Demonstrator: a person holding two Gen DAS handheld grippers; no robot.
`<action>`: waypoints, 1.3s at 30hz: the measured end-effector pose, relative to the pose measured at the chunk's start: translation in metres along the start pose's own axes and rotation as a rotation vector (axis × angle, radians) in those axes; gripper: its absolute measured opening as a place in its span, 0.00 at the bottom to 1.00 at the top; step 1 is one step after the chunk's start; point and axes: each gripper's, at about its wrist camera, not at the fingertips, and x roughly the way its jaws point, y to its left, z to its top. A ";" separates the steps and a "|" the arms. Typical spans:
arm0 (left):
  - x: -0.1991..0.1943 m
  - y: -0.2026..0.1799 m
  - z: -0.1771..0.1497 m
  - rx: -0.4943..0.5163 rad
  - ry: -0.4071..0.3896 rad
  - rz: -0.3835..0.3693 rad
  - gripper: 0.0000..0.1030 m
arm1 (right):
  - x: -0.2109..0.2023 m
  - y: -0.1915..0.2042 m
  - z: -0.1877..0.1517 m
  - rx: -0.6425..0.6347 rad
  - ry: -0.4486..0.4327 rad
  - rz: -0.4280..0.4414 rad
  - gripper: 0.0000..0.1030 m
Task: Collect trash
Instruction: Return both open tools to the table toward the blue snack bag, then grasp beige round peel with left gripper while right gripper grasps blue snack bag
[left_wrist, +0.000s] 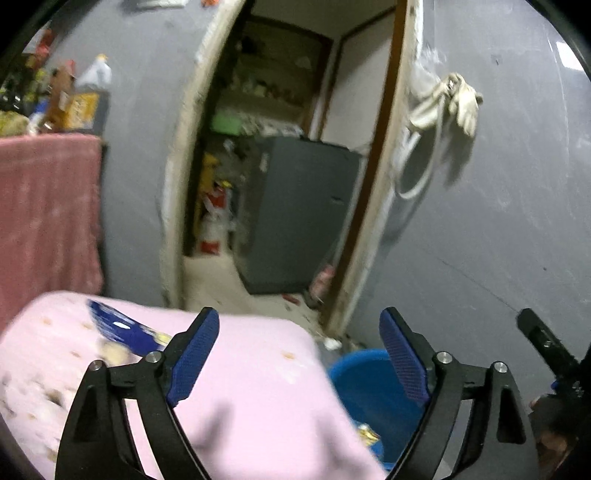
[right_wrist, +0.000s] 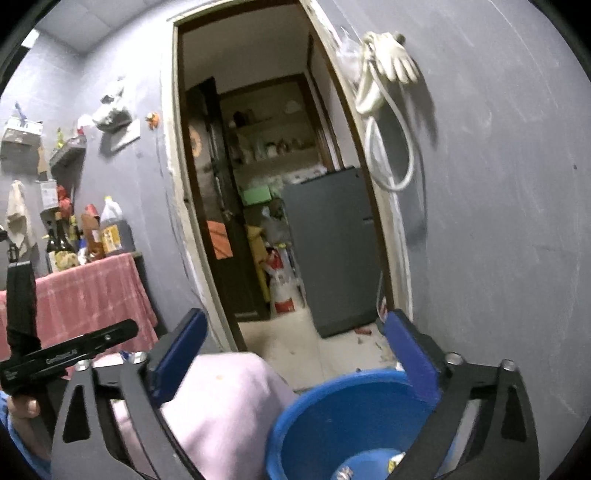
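- The left gripper (left_wrist: 299, 354), with blue-padded black fingers, is seen spread wide; nothing is held between the pads.
- The right gripper (right_wrist: 293, 362) is likewise spread wide and empty.
- The round blue plastic bucket (right_wrist: 354, 417) stands low and near, just right of the pink cloth-covered counter (left_wrist: 236, 387). Scraps of packaging are visible in its bottom; it is judged to be the trash receptacle.
- A dark blue glossy wrapper (left_wrist: 122, 328) lies on the pink cloth-covered counter, at the far left of the left gripper and well apart from the bucket. It is judged to be the next trash item.
- Its long axis appears to run from far left to near right, though blur prevents certainty.
- The left gripper is judged nearer to the wrapper; in the right wrist view the wrapper cannot be made out.
- The right gripper is placed almost directly over the bucket.
- A leftward, downward approach by the left gripper is indicated, with the fingers set across the wrapper's short side.
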 end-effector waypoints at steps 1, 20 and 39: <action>-0.008 0.009 0.003 -0.002 -0.020 0.021 0.95 | 0.000 0.008 0.002 -0.011 -0.011 0.008 1.00; -0.069 0.172 0.006 -0.034 -0.083 0.316 0.98 | 0.063 0.151 -0.002 -0.089 -0.019 0.232 1.00; 0.008 0.214 -0.022 -0.121 0.244 0.177 0.93 | 0.206 0.179 -0.074 -0.094 0.575 0.354 0.77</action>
